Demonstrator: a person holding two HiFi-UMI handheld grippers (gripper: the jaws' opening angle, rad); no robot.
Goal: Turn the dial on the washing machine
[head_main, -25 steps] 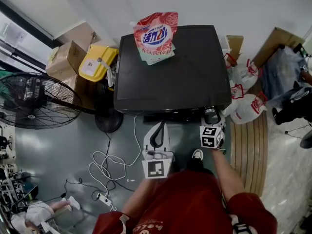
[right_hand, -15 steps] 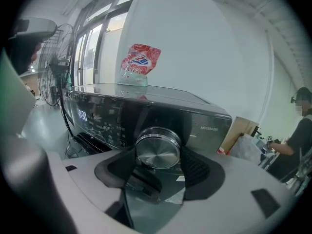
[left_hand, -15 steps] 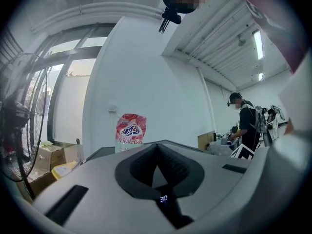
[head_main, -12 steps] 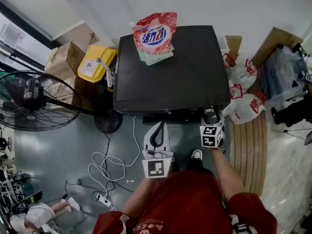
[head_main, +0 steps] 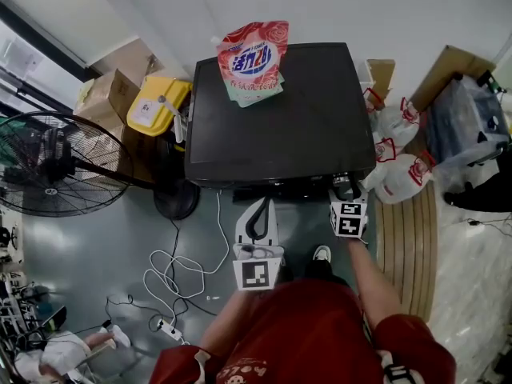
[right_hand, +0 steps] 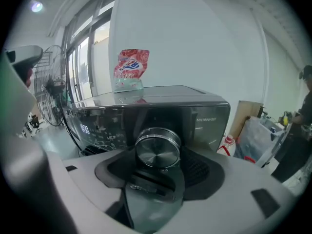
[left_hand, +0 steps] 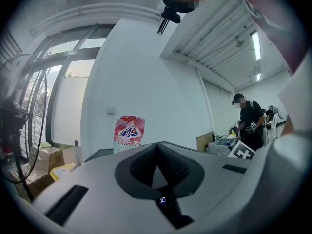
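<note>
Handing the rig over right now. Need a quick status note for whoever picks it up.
Right gripper: fingers closed on the dial, at the right end of the front panel of the washing machine.
Left gripper: shut, empty, clear of the machine.
Done: dial gripped. How far it has been turned can't be told.
Left: turn the dial to its setting, let go, back off.

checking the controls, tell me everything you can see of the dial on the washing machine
The dial is a round knob with a brushed silver face and shiny chrome rim, metal by its look. It juts from the glossy dark control panel at the right end of the front of the washing machine. The right hand-held gripper is shut on it, dark pads seemingly against its left and right sides. No pointer shows on its face.
</note>
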